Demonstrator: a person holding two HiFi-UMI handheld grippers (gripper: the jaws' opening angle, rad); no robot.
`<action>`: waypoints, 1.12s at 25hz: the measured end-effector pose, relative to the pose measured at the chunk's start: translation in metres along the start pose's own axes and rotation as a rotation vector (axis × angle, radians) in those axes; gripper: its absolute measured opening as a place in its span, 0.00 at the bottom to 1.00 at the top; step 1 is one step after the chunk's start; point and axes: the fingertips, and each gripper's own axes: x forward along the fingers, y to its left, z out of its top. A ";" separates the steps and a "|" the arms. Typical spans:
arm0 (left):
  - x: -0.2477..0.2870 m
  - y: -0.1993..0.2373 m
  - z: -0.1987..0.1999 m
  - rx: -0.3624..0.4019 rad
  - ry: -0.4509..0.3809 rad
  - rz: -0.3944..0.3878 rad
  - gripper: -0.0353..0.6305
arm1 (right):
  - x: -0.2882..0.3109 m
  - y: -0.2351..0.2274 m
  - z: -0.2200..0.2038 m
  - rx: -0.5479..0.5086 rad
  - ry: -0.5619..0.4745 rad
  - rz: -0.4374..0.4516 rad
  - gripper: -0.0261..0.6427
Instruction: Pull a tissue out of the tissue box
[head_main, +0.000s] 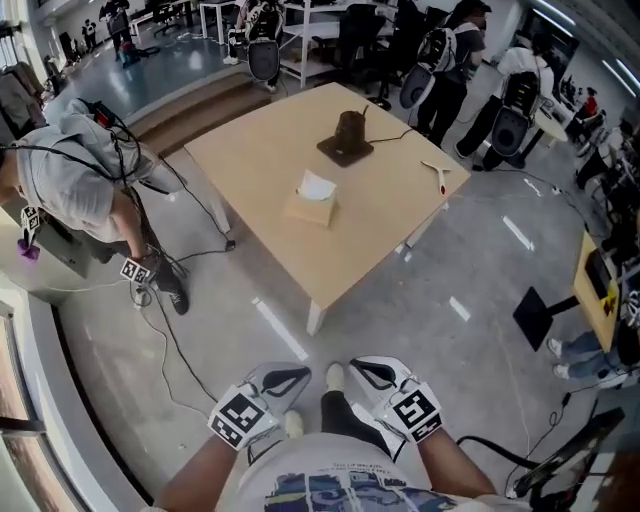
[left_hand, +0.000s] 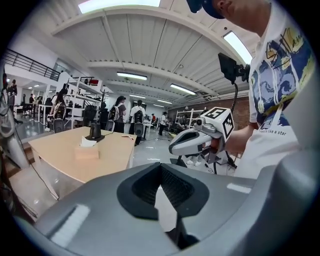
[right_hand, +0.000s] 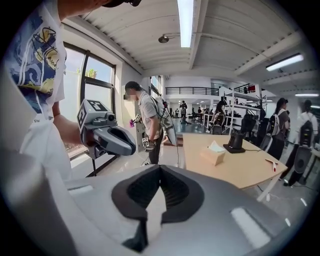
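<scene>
A pale wooden table (head_main: 250, 150) carried a dark stand (head_main: 347, 137) and a small white-and-red tool (head_main: 437, 173) near its edge, while a person in grey (head_main: 70, 170) stood beside cables (head_main: 165, 340) trailing over the floor.

Looks like a large open lab or workshop hall. Shows a polished grey floor (head_main: 450, 330) with loose cables (head_main: 165, 340) trailing across it, a plain wooden table (head_main: 370, 235) standing out in the open, and office chairs (head_main: 263, 60) by desks behind. Has a high ribbed ceiling with long strip lights (right_hand: 185, 15), white storage racks (right_hand: 237, 102), a railed upper gallery (right_hand: 192, 90) and tall windows (right_hand: 95, 82). Holds several people (head_main: 445, 60) standing about, some wearing backpacks.
</scene>
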 end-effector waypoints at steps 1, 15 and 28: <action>0.007 0.007 0.004 -0.006 0.001 0.006 0.06 | 0.004 -0.010 0.001 0.001 0.000 0.009 0.04; 0.111 0.109 0.083 -0.008 -0.017 0.131 0.06 | 0.051 -0.158 0.035 -0.069 -0.027 0.141 0.04; 0.130 0.185 0.110 -0.020 -0.012 0.208 0.06 | 0.084 -0.229 0.041 -0.054 -0.010 0.143 0.04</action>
